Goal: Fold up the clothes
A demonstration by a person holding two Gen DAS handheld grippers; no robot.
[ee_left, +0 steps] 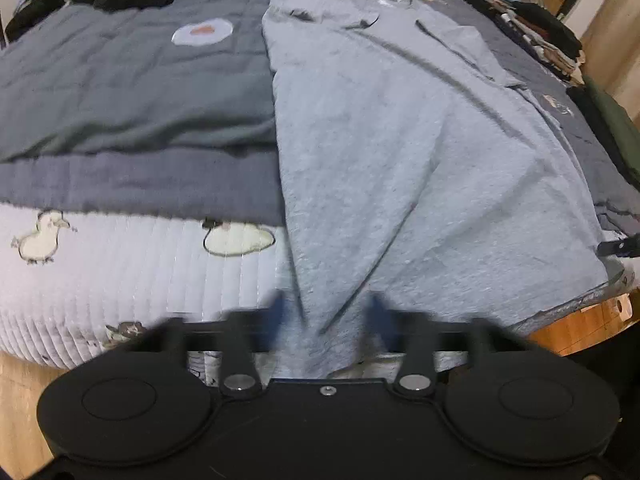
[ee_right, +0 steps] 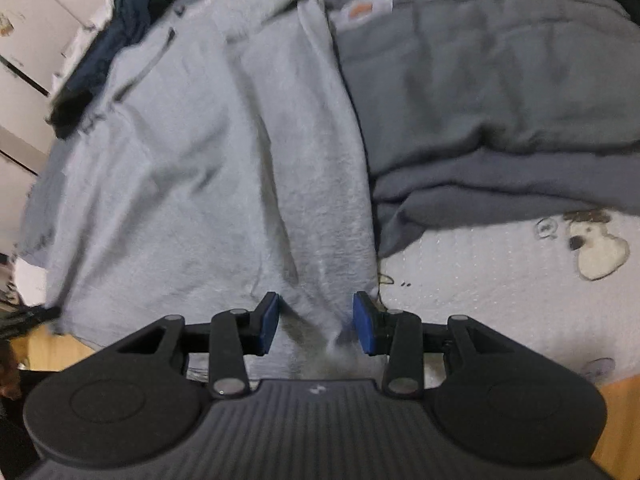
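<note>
**Both grippers at the hem of the grey garment**

Your grey garment lies flat on the bed, long axis running from the near edge, where its hem hangs over, to the far side where the collar seems to point. It looks soft, light and limp, so pinch the hem corners. Your left gripper is blurred; its jaws straddle hem cloth, grip uncertain. Your right gripper stands half open around the hem.
</note>
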